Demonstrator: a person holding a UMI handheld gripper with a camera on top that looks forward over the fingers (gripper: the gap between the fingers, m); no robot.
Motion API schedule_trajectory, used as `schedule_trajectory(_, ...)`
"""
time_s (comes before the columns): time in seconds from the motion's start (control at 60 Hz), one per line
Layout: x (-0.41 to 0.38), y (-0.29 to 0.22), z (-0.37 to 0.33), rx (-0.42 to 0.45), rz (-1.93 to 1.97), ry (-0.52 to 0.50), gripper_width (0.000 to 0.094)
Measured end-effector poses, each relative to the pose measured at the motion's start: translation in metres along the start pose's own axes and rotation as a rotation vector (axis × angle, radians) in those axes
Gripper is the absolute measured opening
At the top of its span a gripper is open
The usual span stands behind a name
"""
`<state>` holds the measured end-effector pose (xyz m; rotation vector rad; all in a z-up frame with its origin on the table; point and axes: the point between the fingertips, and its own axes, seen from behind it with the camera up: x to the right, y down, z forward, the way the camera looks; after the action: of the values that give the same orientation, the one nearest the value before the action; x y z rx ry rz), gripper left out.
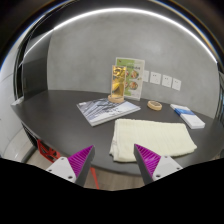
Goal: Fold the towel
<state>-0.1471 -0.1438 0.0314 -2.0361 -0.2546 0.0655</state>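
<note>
A cream towel (150, 138) lies flat on the dark table (60, 120), folded into a rough rectangle, just ahead of my fingers and a little to the right. My gripper (116, 160) is open and empty, held above the table's near edge. The left purple pad (80, 158) is short of the towel. The right purple pad (152, 158) overlaps the towel's near edge in view; I cannot tell whether it touches.
A magazine (106, 110) lies beyond the towel to the left. An upright card stand (127, 80) stands at the back, with a tape roll (155, 105) beside it. A white and blue box (188, 115) lies at the far right. A grey wall with sockets (165, 81) is behind.
</note>
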Motion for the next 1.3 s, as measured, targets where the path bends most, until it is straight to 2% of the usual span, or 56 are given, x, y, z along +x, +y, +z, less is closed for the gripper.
schedule_trajectory(0.083, 0.011, -0.004, 0.047, -0.010, -0.053, 0.012, 0.0720)
schedule_trajectory(0.1, 0.013, -0.005, 0.054, -0.010, -0.062, 0.016, 0.0738)
schedule_trajectory(0.133, 0.019, -0.004, 0.067, -0.018, -0.079, 0.023, 0.0638)
schedule_trajectory(0.167, 0.024, 0.002, 0.078, -0.036, -0.093, 0.029, 0.0500)
schedule_trajectory(0.183, 0.026, 0.005, 0.081, -0.050, -0.099, 0.024, 0.0455)
schedule_trajectory(0.2, 0.023, 0.001, 0.084, -0.031, -0.092, 0.006, 0.0449)
schedule_trajectory(0.217, 0.023, 0.000, 0.086, -0.020, -0.082, -0.002, 0.0342)
schedule_trajectory(0.267, 0.026, 0.000, 0.088, 0.000, -0.064, -0.010, 0.0292)
schedule_trajectory(0.3, 0.030, 0.000, 0.089, 0.016, -0.060, 0.001, 0.0164)
schedule_trajectory(0.333, 0.030, 0.000, 0.088, 0.040, -0.051, 0.004, 0.0146)
schedule_trajectory(0.35, 0.030, 0.000, 0.088, 0.047, -0.049, 0.005, 0.0181)
schedule_trajectory(0.367, 0.031, 0.000, 0.088, 0.056, -0.050, 0.012, 0.0149)
schedule_trajectory(0.383, 0.033, -0.001, 0.088, 0.065, -0.053, 0.018, 0.0061)
schedule_trajectory(0.45, 0.034, -0.002, 0.088, 0.086, -0.080, 0.028, 0.0010)
schedule_trajectory(0.583, 0.030, -0.009, 0.085, 0.067, -0.106, -0.018, 0.0008)
schedule_trajectory(0.667, 0.039, -0.035, 0.071, 0.108, -0.075, -0.056, 0.0008)
schedule_trajectory(0.8, 0.107, -0.091, 0.044, 0.195, 0.030, -0.045, 0.0008)
schedule_trajectory(0.867, 0.154, -0.100, 0.036, 0.208, 0.089, 0.006, 0.0008)
schedule_trajectory(0.95, 0.213, -0.087, 0.039, 0.193, 0.121, 0.089, 0.0008)
schedule_trajectory(1.117, 0.291, -0.028, 0.057, 0.078, 0.142, 0.232, 0.0032)
schedule_trajectory(1.233, 0.306, -0.001, 0.067, 0.018, 0.126, 0.282, 0.0037)
schedule_trajectory(1.3, 0.309, -0.003, 0.065, 0.030, 0.100, 0.303, 0.0107)
